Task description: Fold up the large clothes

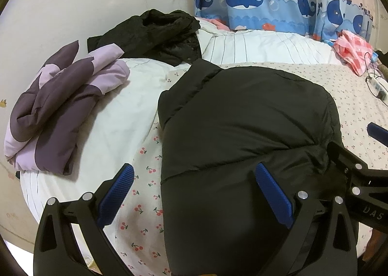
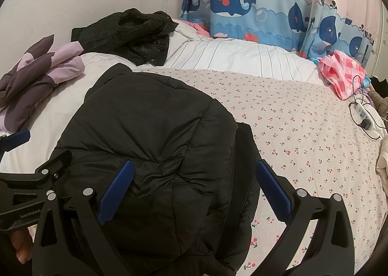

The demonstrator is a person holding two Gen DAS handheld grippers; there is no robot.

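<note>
A black puffer jacket [image 1: 242,130] lies folded into a thick bundle on the cherry-print sheet [image 1: 145,203] of the bed. My left gripper [image 1: 196,193] is open at the jacket's near left edge, with one blue pad [image 1: 271,196] over the jacket and the other over the sheet. In the right wrist view the jacket [image 2: 150,130] fills the middle. My right gripper [image 2: 194,189] stands open with the jacket's near right end between its fingers, which do not close on it. Each gripper shows at the edge of the other's view: the right gripper [image 1: 354,147], the left gripper [image 2: 38,148].
A folded purple jacket [image 1: 60,111] and a crumpled black garment [image 1: 157,33] lie on the striped white duvet [image 2: 230,57] at the back left. A pink checked cloth [image 2: 342,74] and a power strip with cable [image 2: 363,115] are at the right. A whale-print curtain [image 2: 242,1] hangs behind.
</note>
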